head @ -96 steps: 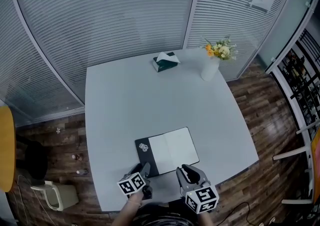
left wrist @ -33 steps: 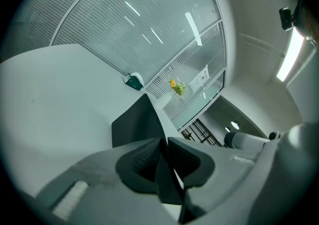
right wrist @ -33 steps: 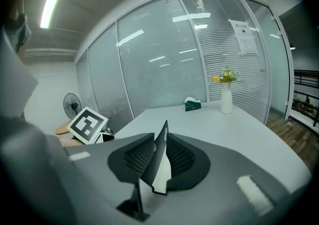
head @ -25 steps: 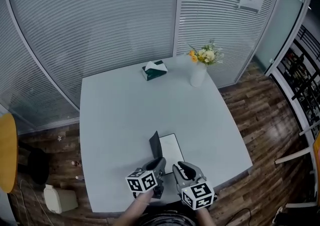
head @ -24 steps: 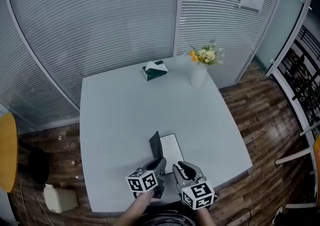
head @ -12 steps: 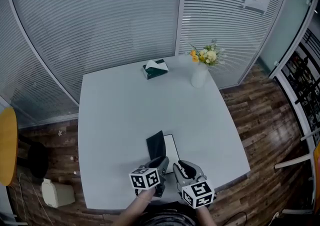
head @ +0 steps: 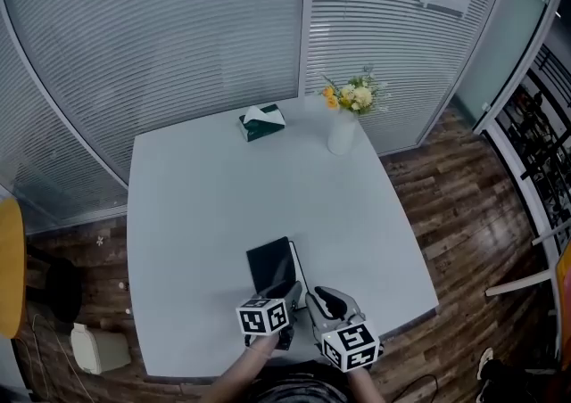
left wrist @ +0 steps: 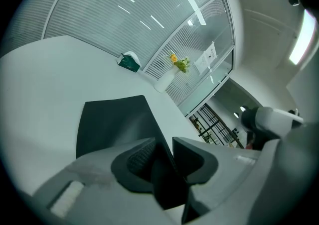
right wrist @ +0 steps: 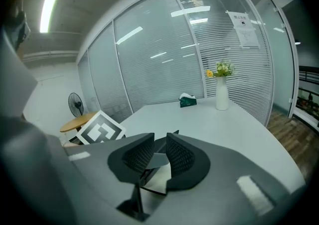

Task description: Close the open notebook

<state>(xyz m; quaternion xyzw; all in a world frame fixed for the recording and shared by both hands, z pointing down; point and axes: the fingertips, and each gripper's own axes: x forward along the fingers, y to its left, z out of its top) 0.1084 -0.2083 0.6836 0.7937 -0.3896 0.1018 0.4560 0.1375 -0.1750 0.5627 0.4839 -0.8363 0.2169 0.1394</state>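
Black-covered notebook (head: 270, 266) is lying all but shut near the table's (head: 201, 187) front edge, straight ahead of the left gripper (head: 287, 291), whose jaws, having just been opening, are loosely straddling the cover's near edge, while the right gripper (head: 319, 300) is hovering alongside, jaws slightly apart.
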